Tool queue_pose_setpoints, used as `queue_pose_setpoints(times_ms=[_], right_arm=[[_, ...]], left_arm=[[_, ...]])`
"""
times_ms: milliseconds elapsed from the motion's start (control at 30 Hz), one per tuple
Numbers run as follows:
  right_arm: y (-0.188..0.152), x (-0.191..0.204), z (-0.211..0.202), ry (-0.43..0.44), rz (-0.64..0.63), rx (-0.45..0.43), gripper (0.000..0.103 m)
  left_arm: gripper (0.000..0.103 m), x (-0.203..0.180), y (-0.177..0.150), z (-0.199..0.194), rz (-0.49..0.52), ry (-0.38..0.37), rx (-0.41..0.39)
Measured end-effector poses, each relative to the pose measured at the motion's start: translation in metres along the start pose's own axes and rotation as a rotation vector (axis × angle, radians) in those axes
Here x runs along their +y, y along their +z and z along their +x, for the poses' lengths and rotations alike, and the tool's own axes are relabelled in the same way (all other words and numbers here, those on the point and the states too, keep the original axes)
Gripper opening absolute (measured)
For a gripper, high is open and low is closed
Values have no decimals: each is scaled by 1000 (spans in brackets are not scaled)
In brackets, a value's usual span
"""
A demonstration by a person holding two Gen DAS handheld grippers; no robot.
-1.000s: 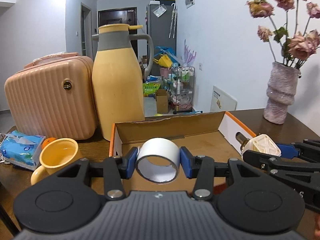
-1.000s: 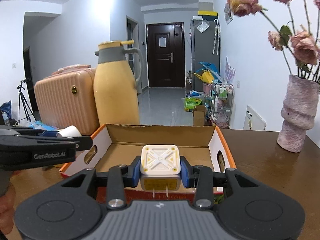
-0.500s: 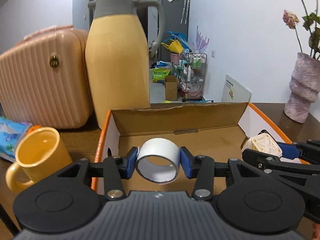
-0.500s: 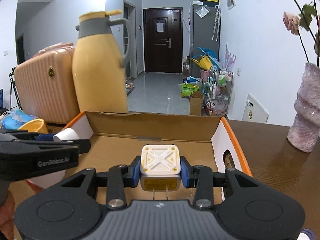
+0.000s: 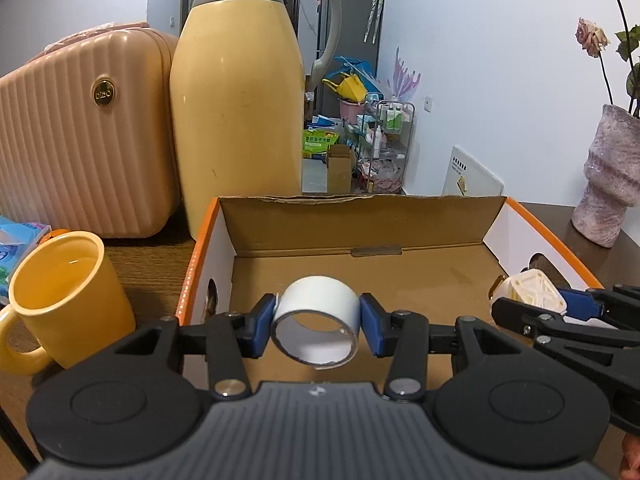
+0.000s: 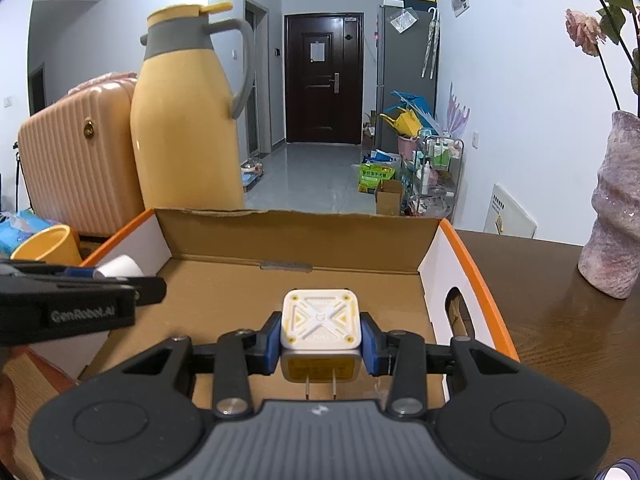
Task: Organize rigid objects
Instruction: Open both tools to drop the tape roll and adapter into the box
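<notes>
Brown wooden tabletop (image 6: 560, 320) carries everything, with a hallway and a dark door (image 6: 323, 80) far behind it. Taking the open cardboard box (image 5: 360, 224) as the landmark: a ribbed peach suitcase (image 5: 80, 140) stands behind its left rear corner, and a tall yellow thermos jug (image 5: 236, 100) with a grey collar stands just behind the box's back wall, touching or nearly touching the suitcase. A mottled pink vase (image 6: 616, 216) with dried roses stands apart from the box's right wall, on the table. A yellow mug (image 5: 64, 300) sits just outside the box's left wall, with a blue tissue pack (image 5: 20, 240) beyond it.

The left gripper (image 5: 318, 320) hangs over the box's brown floor near its left wall, its blue pads clamped on a roll of white tape (image 5: 316, 316), the roll's open core facing the camera. Whether the roll touches the floor cannot be told.

The right gripper (image 6: 322, 340) is over the box floor close to the right wall with its oval hand hole, pads pressed against both sides of a white plug adapter (image 6: 320, 320); its two metal prongs point back toward the camera. The two grippers sit side by side inside the box's outline, apart from one another.
</notes>
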State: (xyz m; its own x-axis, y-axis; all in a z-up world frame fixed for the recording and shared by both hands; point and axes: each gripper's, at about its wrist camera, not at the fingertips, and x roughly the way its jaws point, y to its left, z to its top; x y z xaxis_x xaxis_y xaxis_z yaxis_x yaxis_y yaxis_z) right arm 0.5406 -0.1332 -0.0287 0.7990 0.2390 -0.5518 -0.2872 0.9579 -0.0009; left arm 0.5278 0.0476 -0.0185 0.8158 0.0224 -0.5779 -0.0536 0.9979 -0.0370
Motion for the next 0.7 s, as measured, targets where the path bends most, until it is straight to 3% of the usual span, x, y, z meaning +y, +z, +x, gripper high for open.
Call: queue_pose_setpoints(times_ms=[67, 133, 167, 267, 367, 467, 700], right_arm=[[0, -2, 2, -9, 7, 16, 39], [0, -4, 0, -29, 10, 5, 42], [0, -5, -1, -39, 10, 2, 53], [0, -8, -8, -63, 14, -26, 78], [0, -9, -12, -83, 4, -35, 92], [-1, -9, -12, -100, -1, -38, 100], [-1, -9, -11, -116, -6, -31, 102]], left_arm=[[52, -1, 0, 0, 7, -1, 4], [65, -3, -1, -2, 21, -2, -3], [77, -4, -1, -3, 26, 3, -10], [85, -6, -1, -8, 33, 21, -34], [102, -5, -1, -10, 25, 40, -47], [103, -5, -1, -14, 22, 48, -67], [103, -3, 1, -15, 11, 40, -72]])
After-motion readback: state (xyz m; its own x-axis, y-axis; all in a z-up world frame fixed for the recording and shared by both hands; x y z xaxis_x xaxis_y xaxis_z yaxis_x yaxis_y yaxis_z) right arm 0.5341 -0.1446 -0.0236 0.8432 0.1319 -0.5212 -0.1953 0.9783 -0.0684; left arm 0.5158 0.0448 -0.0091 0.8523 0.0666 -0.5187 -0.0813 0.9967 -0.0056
